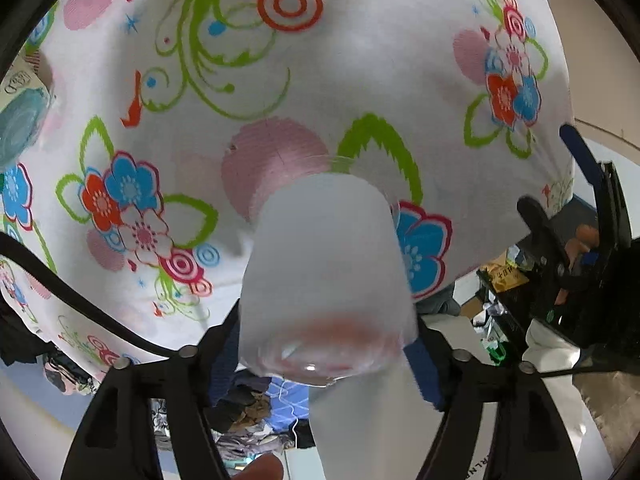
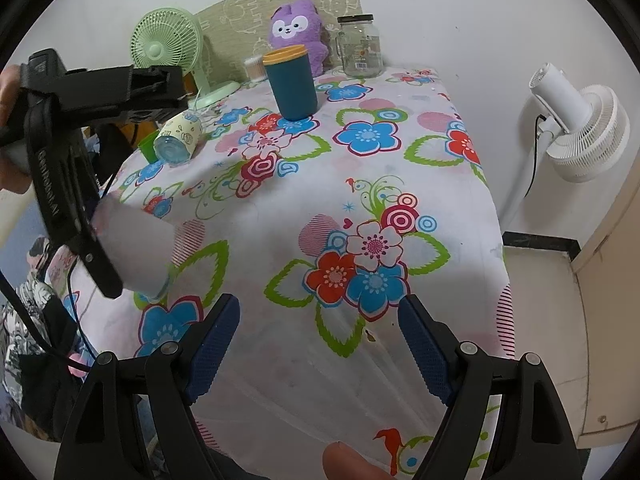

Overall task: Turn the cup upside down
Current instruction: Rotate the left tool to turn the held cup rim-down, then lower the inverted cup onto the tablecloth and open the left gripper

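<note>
While your left gripper (image 1: 328, 344) is clamped on the frosted cup (image 1: 324, 280), the cup hangs tilted above the floral tablecloth (image 2: 320, 200), its rim pointing down toward the cloth near the table's left edge. Your right gripper (image 2: 318, 344) hovers over the near edge, jaws spread wide and holding nothing.

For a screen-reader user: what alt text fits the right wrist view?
The left claw holds a frosted cup tilted over a floral tablecloth, while the right claw hangs open and empty. Farther back stand a teal cup, glass jar, purple plush and green fan.
</note>
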